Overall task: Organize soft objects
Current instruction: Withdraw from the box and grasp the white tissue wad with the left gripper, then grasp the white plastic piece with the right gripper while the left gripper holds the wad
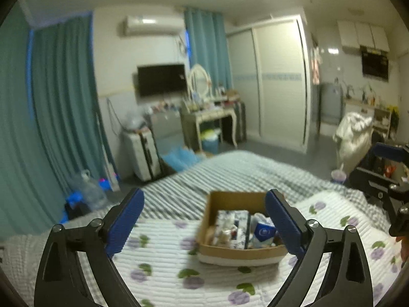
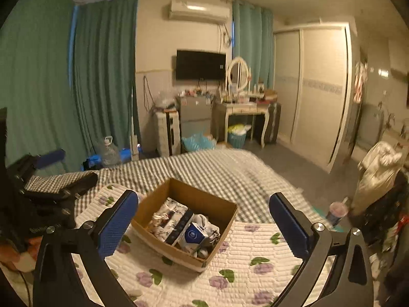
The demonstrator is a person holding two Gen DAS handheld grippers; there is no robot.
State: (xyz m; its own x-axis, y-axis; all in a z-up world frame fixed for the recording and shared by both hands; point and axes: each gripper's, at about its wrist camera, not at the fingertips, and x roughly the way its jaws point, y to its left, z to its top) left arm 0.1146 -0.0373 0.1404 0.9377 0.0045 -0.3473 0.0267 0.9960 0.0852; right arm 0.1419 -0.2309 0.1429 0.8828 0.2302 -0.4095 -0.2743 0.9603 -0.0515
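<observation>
Both my left claw (image 1: 204, 220) and right claw (image 2: 204, 220) hang spread apart, empty, above the bed. The cardboard box (image 2: 186, 220) holds the soft things; next I judge I must reach in.

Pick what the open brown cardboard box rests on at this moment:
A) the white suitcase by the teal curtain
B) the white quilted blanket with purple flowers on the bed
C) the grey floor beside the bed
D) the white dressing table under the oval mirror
B: the open brown cardboard box sits on the white quilted blanket with purple flowers, with both grippers open and empty in front of it.
</observation>
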